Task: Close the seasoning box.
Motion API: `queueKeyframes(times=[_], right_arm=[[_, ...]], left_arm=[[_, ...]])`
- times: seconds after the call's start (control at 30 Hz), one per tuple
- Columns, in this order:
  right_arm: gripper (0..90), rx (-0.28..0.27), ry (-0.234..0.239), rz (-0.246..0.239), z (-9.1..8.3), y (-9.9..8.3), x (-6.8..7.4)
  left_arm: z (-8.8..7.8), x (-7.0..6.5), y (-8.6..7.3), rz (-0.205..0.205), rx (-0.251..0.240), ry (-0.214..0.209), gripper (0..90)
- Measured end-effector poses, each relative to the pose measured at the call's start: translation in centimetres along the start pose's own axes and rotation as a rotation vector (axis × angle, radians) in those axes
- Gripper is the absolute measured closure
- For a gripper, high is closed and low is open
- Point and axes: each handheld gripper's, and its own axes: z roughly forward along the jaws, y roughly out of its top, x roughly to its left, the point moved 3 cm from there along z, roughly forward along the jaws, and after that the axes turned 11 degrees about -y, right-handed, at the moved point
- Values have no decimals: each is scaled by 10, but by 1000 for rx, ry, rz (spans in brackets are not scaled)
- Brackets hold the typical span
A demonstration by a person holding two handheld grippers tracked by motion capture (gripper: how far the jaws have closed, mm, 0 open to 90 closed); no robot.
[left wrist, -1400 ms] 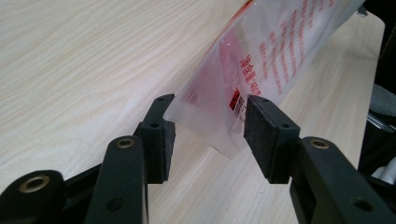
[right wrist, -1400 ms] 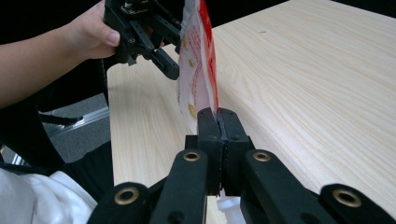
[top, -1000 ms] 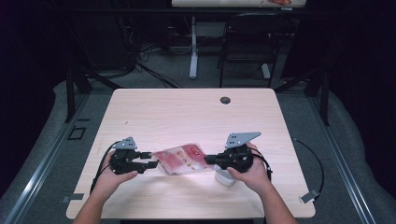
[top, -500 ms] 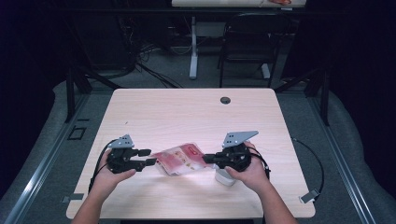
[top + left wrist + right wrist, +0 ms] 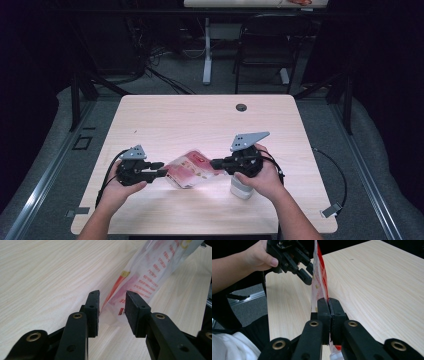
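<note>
The work in hand is to take a thin plastic packet [image 5: 192, 169] with red print at both ends, and it is about half done. The right tongs [image 5: 216, 163] are pressed together on one edge of the packet; in the right gripper view the two black pads meet with the film [image 5: 320, 277] between them, and the packet stands on its edge, raised from the surface [image 5: 200, 120]. The left tongs [image 5: 159, 169] are not yet clamped: their jaws have just been closing, and in the left gripper view the other end of the packet [image 5: 140, 282] already sits in the gap between the pads [image 5: 93, 310], but some space is visible on both sides — so the pads do not press it. What is left, I judge, is to finish this closing so that both ends are held, and after that whatever is to be done with the packet, perhaps to pull it open. Few other things are around: a small white bottle [image 5: 240, 190] stands just under the right hand [image 5: 260, 175], very near the packet, and it could be knocked if that hand comes down. A dark round hole [image 5: 241, 107] is at the far edge, well apart. Nothing lies between the tongs and the packet.
</note>
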Motion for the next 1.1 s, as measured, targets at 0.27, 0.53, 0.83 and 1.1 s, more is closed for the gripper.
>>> queueKeyframes(times=[0.27,0.53,0.83,1.1], right_arm=[[889,12,-3,-37,6,21,3],[889,12,-13,-64,6,36,3],[890,20,-19,-102,6,49,4],[887,58,-27,-156,12,59,8]], left_arm=[[5,2,-4,-22,13,-11,668],[11,2,-4,-27,14,-27,679],[12,0,-2,-23,-10,-21,615],[2,3,-1,-17,-48,-23,577]])
